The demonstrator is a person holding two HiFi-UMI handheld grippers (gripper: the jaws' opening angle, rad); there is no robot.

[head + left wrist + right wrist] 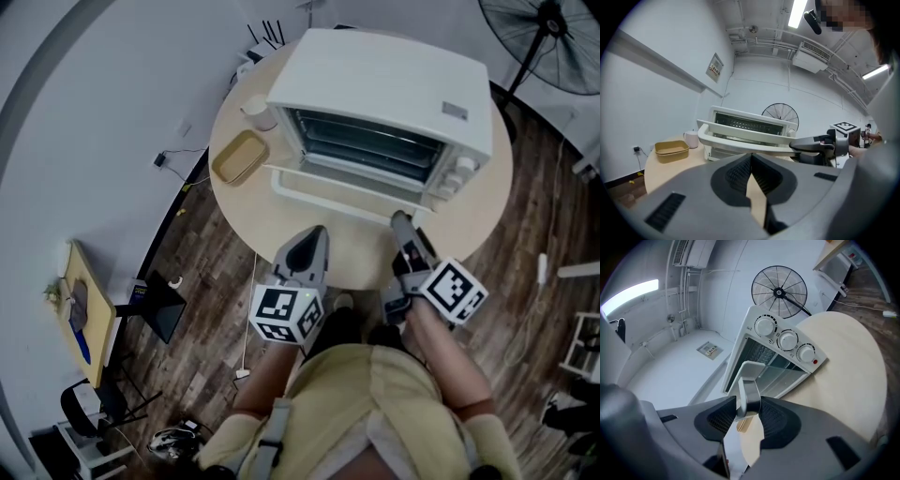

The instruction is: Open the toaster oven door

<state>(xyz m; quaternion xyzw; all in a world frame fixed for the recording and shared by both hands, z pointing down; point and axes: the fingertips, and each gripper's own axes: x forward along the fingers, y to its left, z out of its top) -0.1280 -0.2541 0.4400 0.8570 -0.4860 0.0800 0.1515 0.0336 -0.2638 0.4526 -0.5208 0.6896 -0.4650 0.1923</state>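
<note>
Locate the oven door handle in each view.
Head view: door handle, centre, in front of the toaster oven.
Left gripper view: white bar across centre.
Right gripper view: lower centre, clamped in the right gripper.
Shared landmark: the fan.

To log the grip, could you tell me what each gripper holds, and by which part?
The right gripper grips the door handle at its right end; the left gripper is shut on nothing.
</note>
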